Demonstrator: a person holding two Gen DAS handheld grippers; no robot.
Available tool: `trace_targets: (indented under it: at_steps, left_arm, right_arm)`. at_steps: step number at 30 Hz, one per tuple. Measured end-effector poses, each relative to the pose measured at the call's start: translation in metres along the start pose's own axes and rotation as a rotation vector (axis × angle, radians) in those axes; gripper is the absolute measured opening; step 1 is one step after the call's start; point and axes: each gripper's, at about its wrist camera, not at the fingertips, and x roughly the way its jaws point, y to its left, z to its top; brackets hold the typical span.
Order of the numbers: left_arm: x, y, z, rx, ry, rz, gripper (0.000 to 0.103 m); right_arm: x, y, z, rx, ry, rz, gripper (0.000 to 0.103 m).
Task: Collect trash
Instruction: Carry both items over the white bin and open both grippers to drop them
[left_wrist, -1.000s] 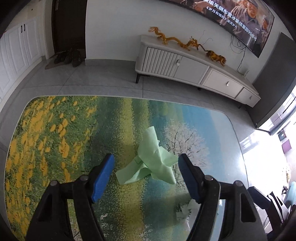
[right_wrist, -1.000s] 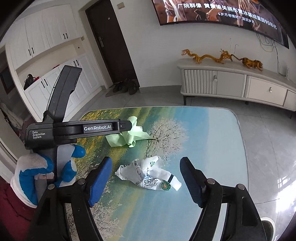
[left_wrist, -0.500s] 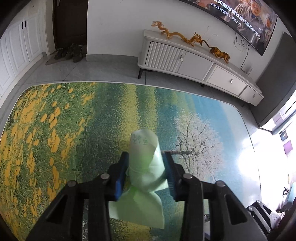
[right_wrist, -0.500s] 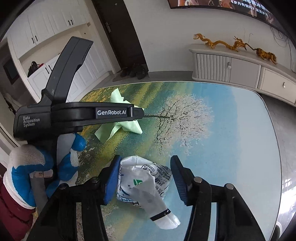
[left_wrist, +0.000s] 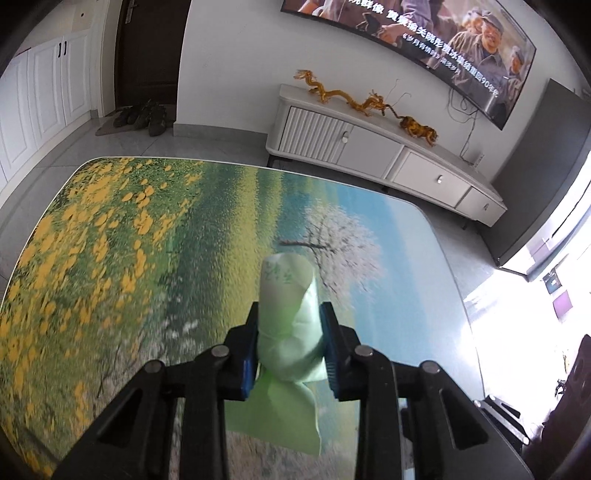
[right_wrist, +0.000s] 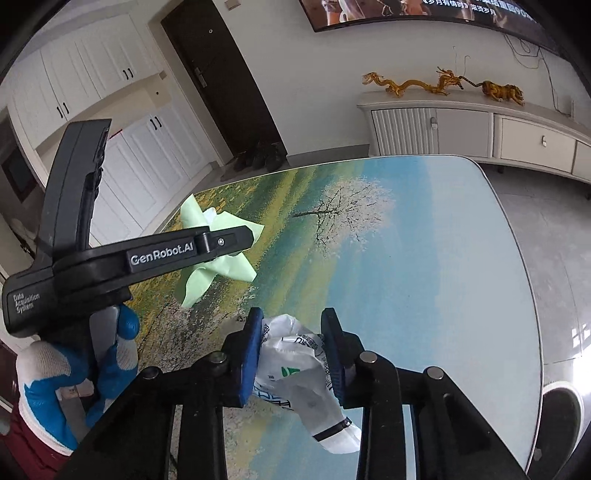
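Observation:
My left gripper (left_wrist: 290, 317) is shut on a crumpled light green wrapper (left_wrist: 288, 332) and holds it above the landscape-print table (left_wrist: 147, 240). The wrapper's tail hangs below the jaws. In the right wrist view the left gripper (right_wrist: 243, 236) and the green wrapper (right_wrist: 218, 266) show at the left, held by a blue and white gloved hand (right_wrist: 74, 369). My right gripper (right_wrist: 293, 328) is shut on a crumpled white printed wrapper (right_wrist: 299, 373), lifted off the table (right_wrist: 443, 295).
A white TV cabinet (left_wrist: 369, 151) with golden dragon figures (left_wrist: 354, 99) stands past the table's far edge. A dark door (left_wrist: 147, 55) with shoes (left_wrist: 140, 118) at its foot is at the far left. White cupboards (right_wrist: 110, 147) line the left wall.
Both grippers closed on their wrappers one second to half a second ago. Since then both have lifted them off the table and tilted upward.

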Motion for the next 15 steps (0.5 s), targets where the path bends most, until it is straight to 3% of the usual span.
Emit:
trace_targets:
  at_steps: [15]
  left_arm:
    - [-0.086,-0.012,-0.033,0.006,-0.099,-0.101,0.028]
  right_arm:
    - [-0.085,0.019,-0.018,0.062,-0.136,-0.053,0.029]
